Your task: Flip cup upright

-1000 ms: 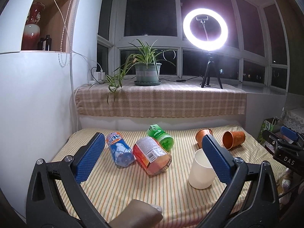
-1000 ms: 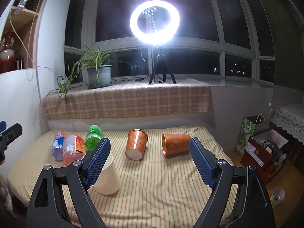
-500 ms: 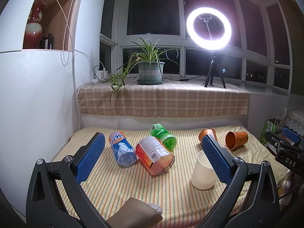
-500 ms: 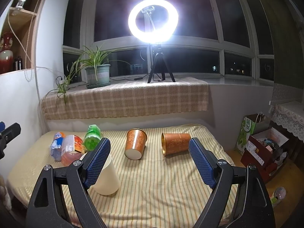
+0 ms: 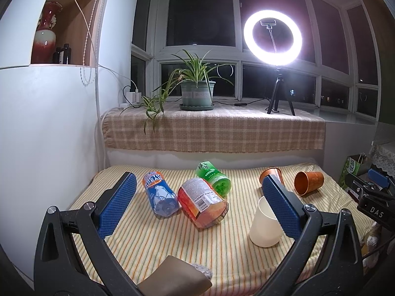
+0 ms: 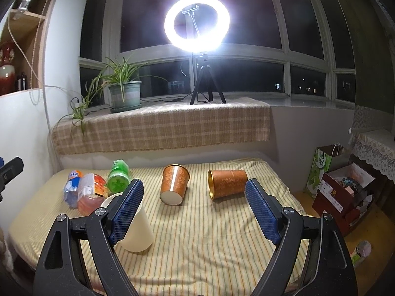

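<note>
A cream cup (image 6: 138, 231) (image 5: 265, 224) stands upside down on the striped cloth, partly behind a finger in both views. Two orange patterned cups lie on their sides: one (image 6: 174, 185) (image 5: 271, 175) with its white base toward me, one (image 6: 227, 183) (image 5: 308, 182) with its gold mouth showing. My left gripper (image 5: 197, 207) is open and empty, above the near edge of the cloth. My right gripper (image 6: 195, 212) is open and empty, in front of the two orange cups and apart from them.
Three plastic bottles lie at the left: blue (image 5: 160, 194), orange (image 5: 202, 204), green (image 5: 213, 177). Behind is a checked-cloth sill (image 6: 160, 130) with a potted plant (image 6: 124, 93) and a ring light (image 6: 197, 24). Boxes and a bag (image 6: 343, 185) stand on the floor at right.
Both grippers have drifted slightly and stay open. Nothing on the cloth has moved.
</note>
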`<state>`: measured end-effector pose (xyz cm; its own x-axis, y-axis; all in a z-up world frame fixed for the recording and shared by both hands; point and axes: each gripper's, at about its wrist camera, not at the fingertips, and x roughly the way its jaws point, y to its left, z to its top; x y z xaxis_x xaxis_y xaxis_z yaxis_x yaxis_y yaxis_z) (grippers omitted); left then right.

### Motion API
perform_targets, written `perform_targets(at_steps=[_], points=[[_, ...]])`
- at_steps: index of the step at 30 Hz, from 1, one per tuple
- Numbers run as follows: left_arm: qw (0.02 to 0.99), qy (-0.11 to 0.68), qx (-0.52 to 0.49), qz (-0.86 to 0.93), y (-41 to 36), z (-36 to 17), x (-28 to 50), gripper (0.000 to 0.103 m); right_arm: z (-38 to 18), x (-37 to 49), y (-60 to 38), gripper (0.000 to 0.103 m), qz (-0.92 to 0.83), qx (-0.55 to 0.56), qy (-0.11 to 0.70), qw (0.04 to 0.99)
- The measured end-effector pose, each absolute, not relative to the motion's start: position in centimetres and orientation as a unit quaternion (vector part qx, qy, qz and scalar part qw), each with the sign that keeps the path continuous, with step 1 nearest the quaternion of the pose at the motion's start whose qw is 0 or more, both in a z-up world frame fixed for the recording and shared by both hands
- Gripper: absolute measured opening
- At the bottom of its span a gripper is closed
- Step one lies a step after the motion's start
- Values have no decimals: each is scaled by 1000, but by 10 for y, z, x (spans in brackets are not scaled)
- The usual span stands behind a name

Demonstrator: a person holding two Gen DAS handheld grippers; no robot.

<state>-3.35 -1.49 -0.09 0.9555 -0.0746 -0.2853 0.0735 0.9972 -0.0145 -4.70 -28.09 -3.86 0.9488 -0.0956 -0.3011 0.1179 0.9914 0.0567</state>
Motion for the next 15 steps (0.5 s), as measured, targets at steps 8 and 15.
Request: perform_targets(at_steps=[8, 15], points=[[989, 146, -2, -37, -12, -2, -32, 103, -41, -45, -282, 85, -54, 39, 155, 986], [989, 146, -3, -36, -11, -2, -31, 103, -42, -43, -283, 85, -53, 41, 158, 985]])
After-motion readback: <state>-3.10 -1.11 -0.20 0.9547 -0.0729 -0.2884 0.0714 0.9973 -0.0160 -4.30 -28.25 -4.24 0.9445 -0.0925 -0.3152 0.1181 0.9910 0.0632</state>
